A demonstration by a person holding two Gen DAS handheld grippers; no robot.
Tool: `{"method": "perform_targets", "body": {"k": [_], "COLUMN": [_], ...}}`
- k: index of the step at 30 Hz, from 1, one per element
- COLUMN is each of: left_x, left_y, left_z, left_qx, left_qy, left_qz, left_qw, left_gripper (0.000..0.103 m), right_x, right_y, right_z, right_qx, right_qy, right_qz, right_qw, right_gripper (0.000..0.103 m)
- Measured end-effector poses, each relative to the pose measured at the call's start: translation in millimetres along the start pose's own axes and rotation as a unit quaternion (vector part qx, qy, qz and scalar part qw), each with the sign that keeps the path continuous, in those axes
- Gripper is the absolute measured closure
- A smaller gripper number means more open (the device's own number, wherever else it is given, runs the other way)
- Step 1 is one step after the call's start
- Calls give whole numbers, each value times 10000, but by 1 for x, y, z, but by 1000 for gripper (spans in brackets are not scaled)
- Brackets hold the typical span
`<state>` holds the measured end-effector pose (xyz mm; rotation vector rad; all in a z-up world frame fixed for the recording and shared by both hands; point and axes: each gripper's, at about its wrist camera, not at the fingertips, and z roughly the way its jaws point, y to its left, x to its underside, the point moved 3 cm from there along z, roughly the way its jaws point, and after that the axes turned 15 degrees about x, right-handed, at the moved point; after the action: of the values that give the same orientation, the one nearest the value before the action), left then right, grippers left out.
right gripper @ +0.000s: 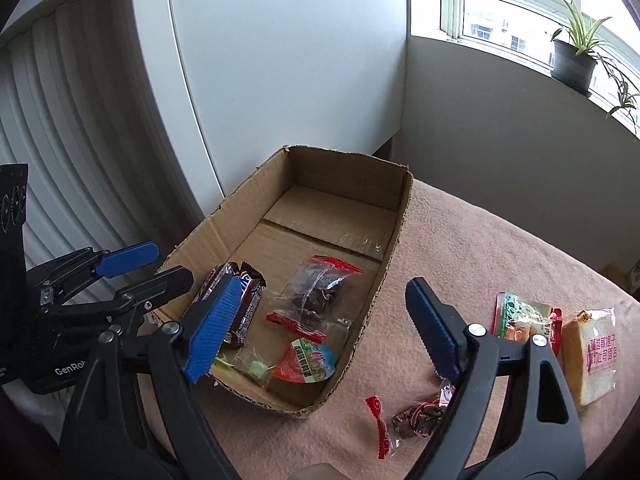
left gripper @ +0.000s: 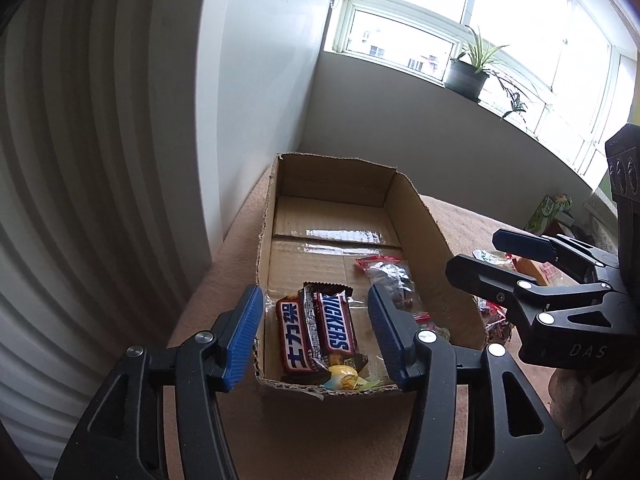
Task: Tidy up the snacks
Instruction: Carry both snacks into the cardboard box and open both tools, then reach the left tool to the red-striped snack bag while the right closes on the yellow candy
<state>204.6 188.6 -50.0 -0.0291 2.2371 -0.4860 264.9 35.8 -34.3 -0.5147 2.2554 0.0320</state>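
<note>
An open cardboard box stands on a pink blanket. Inside lie two Snickers bars, a clear packet with red ends, a yellow candy and a small triangular snack pack. My left gripper is open and empty, hovering over the box's near end; it also shows in the right wrist view. My right gripper is open and empty, above the box's right wall; it also shows in the left wrist view.
On the blanket right of the box lie a red-ended dried-fruit packet, a green and red packet and a wrapped bread slice. A white wall stands left; a potted plant sits on the window sill.
</note>
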Motion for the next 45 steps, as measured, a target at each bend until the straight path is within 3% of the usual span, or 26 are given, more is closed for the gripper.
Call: {"method": "perform_targets", "body": {"k": [14,27,35,45], "left_x": [5,16,35,43], "left_y": [-31,-111,-154,-177], "left_z": [-16,2,34,79], "left_qx": [256,906,1169,938], "left_qy": [-33,281,677,1117], "left_qz": [142,788,1188,1600], "left_qw": [9996,9924,9837,9763], "left_gripper": [49,49,49,49], "right_x": [34,122,161,159], "right_y": [-68,-193,-210,-216], "right_z": [-52,-73,-56,-35], "right_qx": [299,735,753,431], "right_qy": [24,652,979,1121], "right_qz": [158,1417,1491,1612], "right_qw": [9994,9850,9811,9796], "right_gripper": [16,16,16,16]}}
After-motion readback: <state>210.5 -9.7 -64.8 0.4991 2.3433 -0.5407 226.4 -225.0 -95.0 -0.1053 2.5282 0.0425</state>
